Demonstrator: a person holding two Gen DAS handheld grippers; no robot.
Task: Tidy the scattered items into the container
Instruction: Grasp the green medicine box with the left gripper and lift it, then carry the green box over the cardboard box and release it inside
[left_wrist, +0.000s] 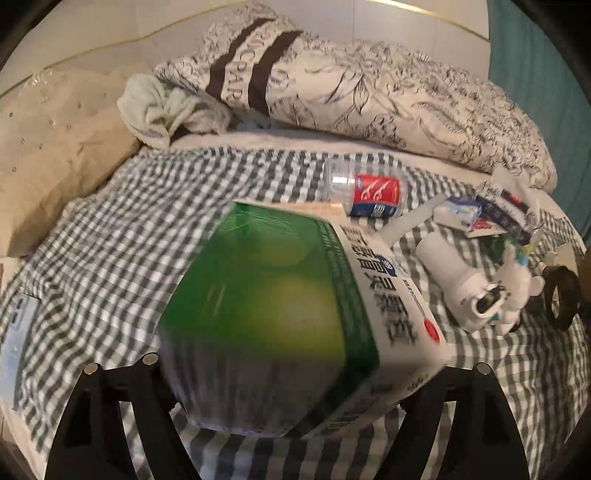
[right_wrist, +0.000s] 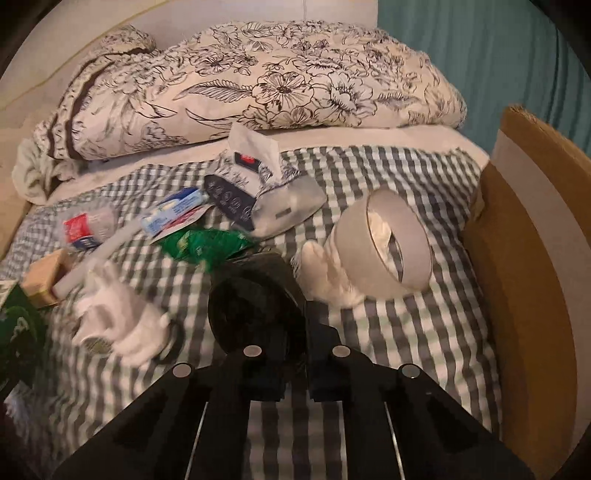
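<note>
While your left tool (left_wrist: 295, 373) grips a glossy green-and-white carton (left_wrist: 295, 314), its jaws spread wide, only your right view shows the cardboard box (right_wrist: 532, 258) at the bed's (right_wrist: 424, 332) edge; there your right tool (right_wrist: 293, 369) pinches a black ring (right_wrist: 255, 306).

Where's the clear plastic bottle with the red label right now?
The clear plastic bottle with the red label lies on its side at the left of the right wrist view, on the checked sheet, just left of the blue-and-white carton.
</note>
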